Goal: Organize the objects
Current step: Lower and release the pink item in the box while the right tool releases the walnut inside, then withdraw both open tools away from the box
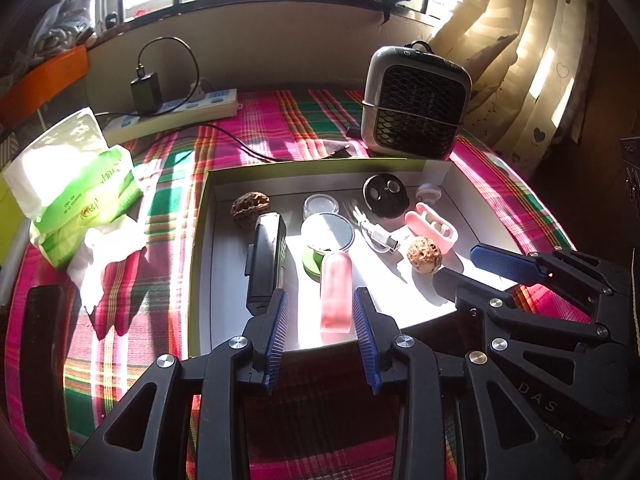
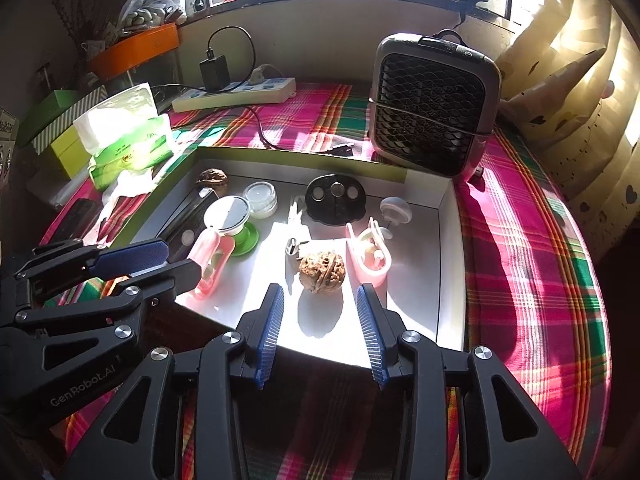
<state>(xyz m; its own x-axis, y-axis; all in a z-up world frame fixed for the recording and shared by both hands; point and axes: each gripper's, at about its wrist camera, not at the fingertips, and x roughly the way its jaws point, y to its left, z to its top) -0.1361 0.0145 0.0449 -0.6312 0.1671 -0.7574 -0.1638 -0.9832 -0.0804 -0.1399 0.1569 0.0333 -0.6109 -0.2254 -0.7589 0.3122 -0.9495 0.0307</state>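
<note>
Left tool [image 1: 320, 300] agape over pink bar [image 1: 335, 292]; right tool [image 2: 320, 296] agape — walnut [image 2: 322, 271] free.

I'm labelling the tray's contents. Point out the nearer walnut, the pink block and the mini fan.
nearer walnut [image 2: 322, 272], right wrist view, on its wrinkled shell.
pink block [image 1: 336, 292], left wrist view, mid-length on its top face.
mini fan [image 2: 432, 110], right wrist view, on its front grille.

Plaid tablecloth [image 1: 168, 184] of magenta, green, orange and white across the frame. White tray [image 2: 448, 248] with yellow-green rim at centre. Inside it: translucent pink tube [image 1: 335, 292], brown wrinkled walnut [image 2: 322, 272], darker walnut [image 1: 249, 210] at upper left, pale pink case [image 2: 368, 258], black oval disc [image 2: 335, 199], black remote [image 1: 266, 260], green-based cup with grey-white lid [image 1: 326, 240]. Blue ribbed pads [image 1: 278, 332] on black gripper frames. Green-and-white tissue pack [image 1: 80, 200] at left. Grey fan [image 2: 434, 106], black scalloped grille. Cream curtain [image 1: 532, 64], small dark hearts. Orange box [image 2: 136, 50] at upper left.
</note>
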